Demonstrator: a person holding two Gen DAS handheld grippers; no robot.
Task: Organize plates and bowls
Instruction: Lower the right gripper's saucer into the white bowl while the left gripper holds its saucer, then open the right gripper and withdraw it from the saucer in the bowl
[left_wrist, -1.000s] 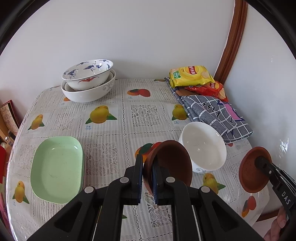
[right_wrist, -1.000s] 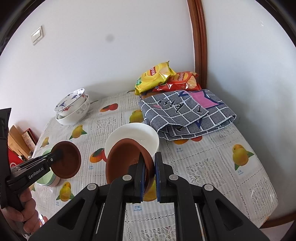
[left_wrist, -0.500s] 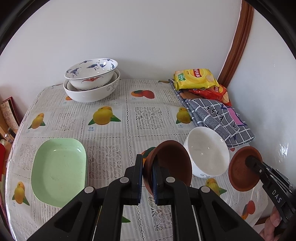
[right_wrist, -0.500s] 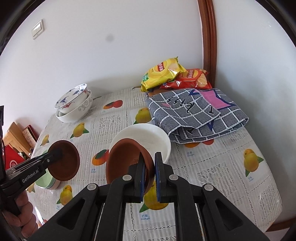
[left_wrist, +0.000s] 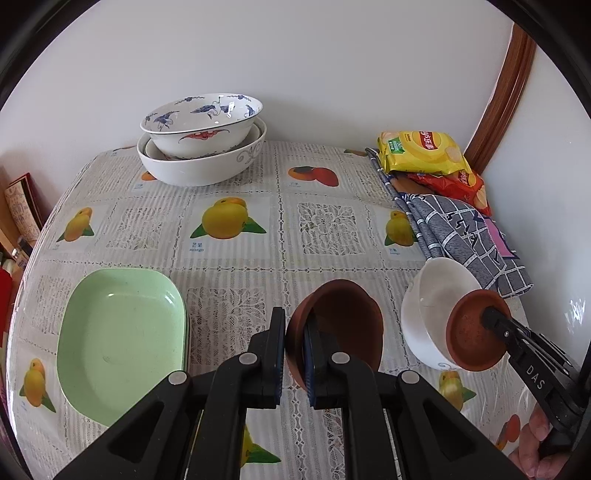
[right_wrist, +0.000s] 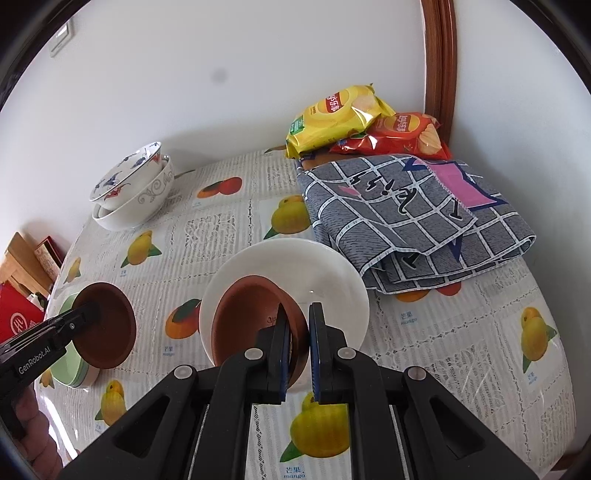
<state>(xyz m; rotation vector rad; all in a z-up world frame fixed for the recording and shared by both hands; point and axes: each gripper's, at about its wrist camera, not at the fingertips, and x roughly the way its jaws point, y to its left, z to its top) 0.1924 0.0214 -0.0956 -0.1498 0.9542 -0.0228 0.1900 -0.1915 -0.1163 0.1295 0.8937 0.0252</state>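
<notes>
My left gripper (left_wrist: 295, 343) is shut on the near rim of a brown clay bowl (left_wrist: 343, 325), held tilted above the tablecloth between the green plates (left_wrist: 118, 339) and the white bowl (left_wrist: 424, 306). My right gripper (right_wrist: 297, 343) is shut on the rim of a second brown bowl (right_wrist: 251, 317). That bowl hangs tilted over the near side of the white bowl (right_wrist: 328, 273), and I cannot tell whether they touch. In the right wrist view the left gripper (right_wrist: 88, 314) and its brown bowl (right_wrist: 107, 328) are at the left, in front of the green plates (right_wrist: 70, 373).
Two patterned bowls (left_wrist: 201, 140) are stacked at the back left by the wall. A folded checked cloth (right_wrist: 406, 210) and two chip bags (right_wrist: 340, 114) fill the back right corner. A red box (right_wrist: 18, 321) stands off the table's left edge.
Both grippers have moved forward and down with their brown bowls. The right one's bowl went from beside the white bowl to over it.
</notes>
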